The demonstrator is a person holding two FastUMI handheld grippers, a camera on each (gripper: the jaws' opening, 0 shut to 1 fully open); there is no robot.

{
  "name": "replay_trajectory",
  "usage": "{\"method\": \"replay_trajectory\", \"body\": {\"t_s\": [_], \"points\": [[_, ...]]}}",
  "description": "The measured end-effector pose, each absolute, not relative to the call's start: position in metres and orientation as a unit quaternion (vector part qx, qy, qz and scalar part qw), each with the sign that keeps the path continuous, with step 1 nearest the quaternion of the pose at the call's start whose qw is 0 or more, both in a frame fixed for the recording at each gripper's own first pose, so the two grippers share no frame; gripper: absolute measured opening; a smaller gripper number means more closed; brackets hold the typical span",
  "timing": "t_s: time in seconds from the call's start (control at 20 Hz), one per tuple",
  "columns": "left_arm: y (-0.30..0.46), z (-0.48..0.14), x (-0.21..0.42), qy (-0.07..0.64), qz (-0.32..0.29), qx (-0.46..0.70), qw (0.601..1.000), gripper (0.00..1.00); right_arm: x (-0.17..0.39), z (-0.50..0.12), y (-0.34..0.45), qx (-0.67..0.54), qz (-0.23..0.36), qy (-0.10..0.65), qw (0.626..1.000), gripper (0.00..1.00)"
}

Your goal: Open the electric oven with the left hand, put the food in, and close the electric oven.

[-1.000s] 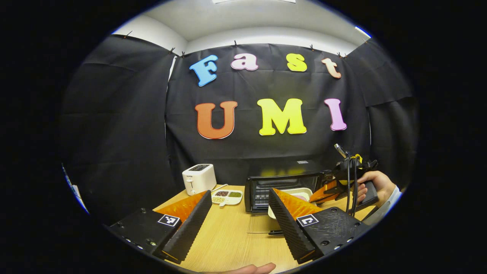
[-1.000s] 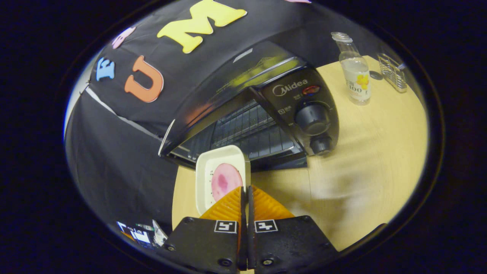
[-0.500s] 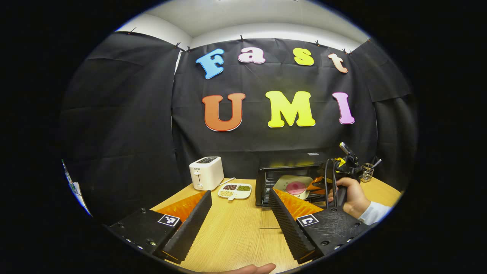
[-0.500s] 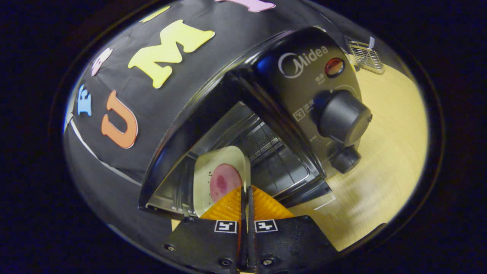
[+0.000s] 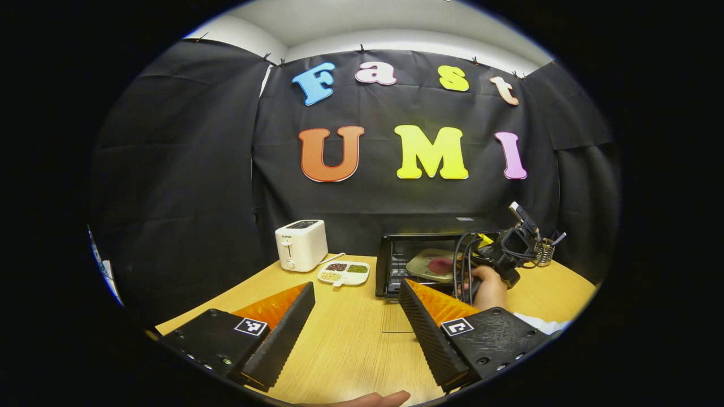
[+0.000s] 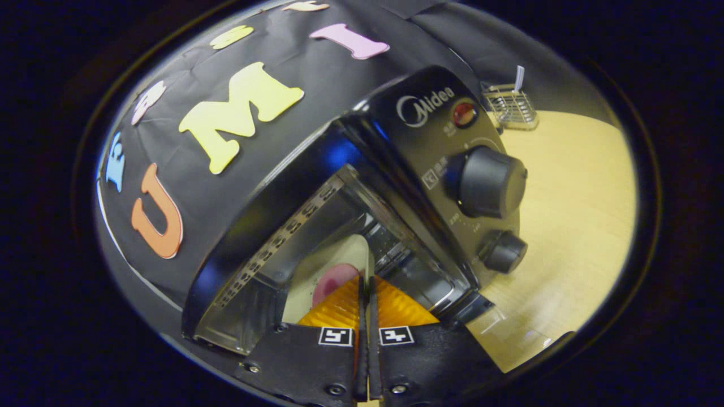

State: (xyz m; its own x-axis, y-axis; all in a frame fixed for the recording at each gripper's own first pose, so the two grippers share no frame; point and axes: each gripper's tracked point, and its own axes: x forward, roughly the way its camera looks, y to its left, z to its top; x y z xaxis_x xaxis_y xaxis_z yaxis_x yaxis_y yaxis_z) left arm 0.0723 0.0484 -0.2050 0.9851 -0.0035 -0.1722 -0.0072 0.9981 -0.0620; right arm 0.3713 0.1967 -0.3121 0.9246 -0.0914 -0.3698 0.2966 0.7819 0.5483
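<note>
The black electric oven [image 5: 396, 257] stands at the back right of the wooden table, its glass door [image 5: 397, 317] folded down flat. A pale tray [image 6: 334, 265] with a round pink piece of food [image 6: 335, 281] sits inside the oven cavity, tilted in the right gripper view. My right gripper [image 6: 366, 278] is shut on the tray's near edge, reaching into the oven [image 6: 362, 169]. In the left gripper view a hand holds that right gripper [image 5: 498, 253] at the oven mouth, with the tray [image 5: 432, 264] inside. My left gripper [image 5: 356, 287] hovers open over the table, holding nothing.
A white toaster [image 5: 301, 245] and a divided dish of grains [image 5: 343, 273] stand left of the oven. A wire utensil holder [image 6: 509, 105] stands behind the oven's right side. Two knobs [image 6: 489, 182] stick out of the control panel. A fingertip [image 5: 367, 398] shows at the bottom edge.
The right gripper has carried the tray from in front of the open door into the oven cavity. The left gripper has stayed open and drawn back slightly.
</note>
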Motion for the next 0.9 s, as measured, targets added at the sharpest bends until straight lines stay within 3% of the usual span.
{"method": "replay_trajectory", "body": {"t_s": [0.15, 0.2, 0.25, 0.35, 0.75, 0.9], "points": [[0.049, -0.21, 0.073, 0.091, 0.001, -0.031, 0.995, 0.96, 0.375, -0.314, 0.194, 0.282, -0.117, 0.136, 0.942, 0.04], [0.049, -0.213, 0.073, 0.096, 0.003, -0.033, 0.995, 0.85, 0.374, -0.313, 0.197, 0.278, -0.114, 0.125, 0.946, 0.04], [0.05, -0.216, 0.072, 0.099, 0.003, -0.035, 0.994, 0.96, 0.371, -0.312, 0.197, 0.272, -0.111, 0.118, 0.949, 0.04], [0.051, -0.217, 0.07, 0.099, 0.004, -0.038, 0.994, 0.96, 0.368, -0.307, 0.199, 0.254, -0.105, 0.106, 0.956, 0.0], [0.049, -0.217, 0.065, 0.108, 0.014, -0.045, 0.993, 0.95, 0.315, -0.291, 0.213, 0.197, -0.03, 0.116, 0.973, 0.32], [0.043, -0.209, 0.06, 0.105, 0.012, -0.035, 0.994, 0.95, 0.285, -0.279, 0.205, 0.205, -0.009, 0.112, 0.972, 0.58]]}}
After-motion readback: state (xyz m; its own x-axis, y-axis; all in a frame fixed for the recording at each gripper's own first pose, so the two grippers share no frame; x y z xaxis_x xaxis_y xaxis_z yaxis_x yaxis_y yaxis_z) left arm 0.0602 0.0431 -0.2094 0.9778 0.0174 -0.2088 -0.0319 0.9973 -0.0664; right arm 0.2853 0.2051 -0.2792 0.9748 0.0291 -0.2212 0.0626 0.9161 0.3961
